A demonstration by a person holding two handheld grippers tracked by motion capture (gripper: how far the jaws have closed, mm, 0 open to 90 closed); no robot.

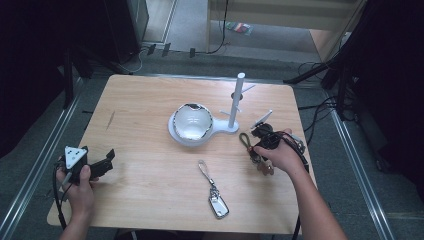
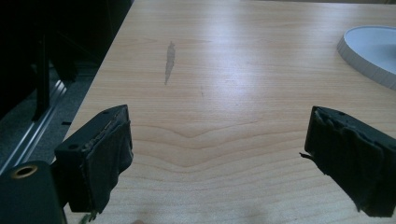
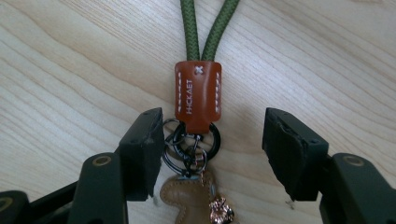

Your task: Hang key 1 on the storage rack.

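A keychain lies on the wooden table (image 1: 150, 100) at the right: a green cord loop (image 3: 205, 28), an orange leather tag (image 3: 198, 95), dark metal rings (image 3: 187, 149) and a tan leather charm (image 3: 187, 200). My right gripper (image 3: 212, 123) is low over it, jaws on either side of the rings and tag. The left pad (image 3: 147, 140) is at the rings, the right pad (image 3: 285, 144) stands apart. In the high view this right gripper (image 1: 261, 142) sits over the keychain (image 1: 245, 140). My left gripper (image 1: 102, 162) rests open at the table's left front, nothing between its jaws (image 2: 219, 126).
A second keychain (image 1: 214, 192) with a silver tag lies near the front middle. A shiny bowl (image 1: 192, 122) sits on the white base of a peg stand (image 1: 235, 100) at the centre. That base (image 2: 373, 51) also appears in the left gripper view. A dark streak (image 2: 169, 60) marks the wood.
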